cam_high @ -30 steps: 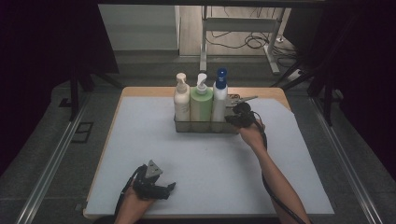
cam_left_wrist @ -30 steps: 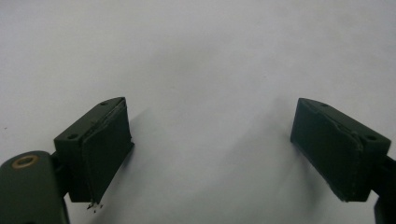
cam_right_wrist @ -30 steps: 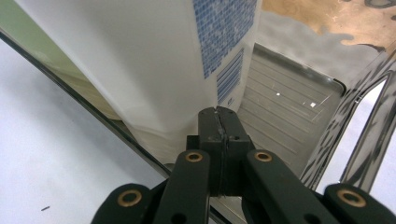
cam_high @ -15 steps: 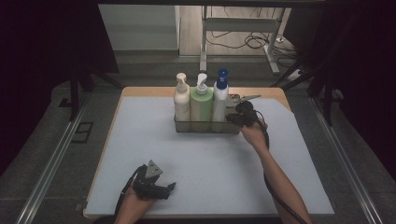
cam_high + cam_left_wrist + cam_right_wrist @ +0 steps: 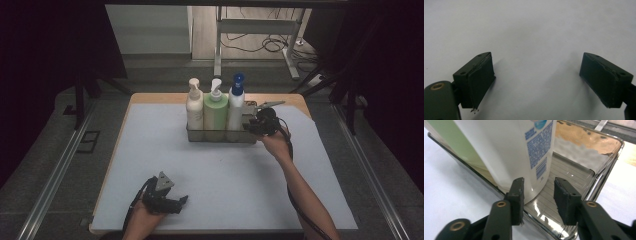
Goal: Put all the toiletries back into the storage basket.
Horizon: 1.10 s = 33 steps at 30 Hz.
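right claw (image 5: 537,195) has just been opening, pads now clear of the white bottle (image 5: 524,152) standing in the metal tray (image 5: 220,136) near the tabletop's far edge. back out straight, avoiding the rim. left claw (image 5: 536,82) sits wide open, empty, near the front edge.

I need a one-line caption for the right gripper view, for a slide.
Right gripper, jaws parted after opening, at the rim of the metal tray beside the white bottle, pads not pressing it.

free: tray's right end (image 5: 250,136) | blocked: three bottles (image 5: 216,107)
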Available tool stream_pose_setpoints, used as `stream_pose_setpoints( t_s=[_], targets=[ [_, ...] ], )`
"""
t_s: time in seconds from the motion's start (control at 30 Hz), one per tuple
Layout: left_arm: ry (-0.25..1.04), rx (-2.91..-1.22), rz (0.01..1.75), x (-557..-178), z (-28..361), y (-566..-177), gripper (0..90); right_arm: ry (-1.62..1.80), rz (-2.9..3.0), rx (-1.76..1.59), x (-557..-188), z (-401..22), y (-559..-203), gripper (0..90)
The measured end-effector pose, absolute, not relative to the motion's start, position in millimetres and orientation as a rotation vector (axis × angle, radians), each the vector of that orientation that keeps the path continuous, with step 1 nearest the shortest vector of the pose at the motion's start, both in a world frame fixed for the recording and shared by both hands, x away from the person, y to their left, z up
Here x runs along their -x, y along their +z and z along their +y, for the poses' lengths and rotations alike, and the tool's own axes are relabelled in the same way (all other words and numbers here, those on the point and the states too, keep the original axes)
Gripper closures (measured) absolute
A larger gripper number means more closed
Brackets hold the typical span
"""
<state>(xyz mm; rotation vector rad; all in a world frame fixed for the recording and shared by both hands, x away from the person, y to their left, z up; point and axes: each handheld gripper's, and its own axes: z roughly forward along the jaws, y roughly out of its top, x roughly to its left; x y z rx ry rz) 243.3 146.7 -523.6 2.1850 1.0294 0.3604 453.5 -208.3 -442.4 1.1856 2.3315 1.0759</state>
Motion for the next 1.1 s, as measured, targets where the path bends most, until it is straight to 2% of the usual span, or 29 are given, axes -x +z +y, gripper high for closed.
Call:
stream_pose_setpoints(
  t_s=[0.33,0.47,1.1],
  targets=[
    [0.361,-2.185,1.03,-243.3,146.6,-523.6,12.0,1.087,2.327,-1.129,-437.7,-209.7,-429.2,35.3],
    [0.361,-2.185,1.029,-243.2,146.6,-523.7,12.0,1.075,2.335,-1.099,-432.2,-209.3,-426.9,29.3],
    [0.36,-2.183,1.03,-243.2,146.5,-523.7,12.0,1.064,2.366,-1.013,-395.8,-223.2,-415.6,17.1]
  ],
)
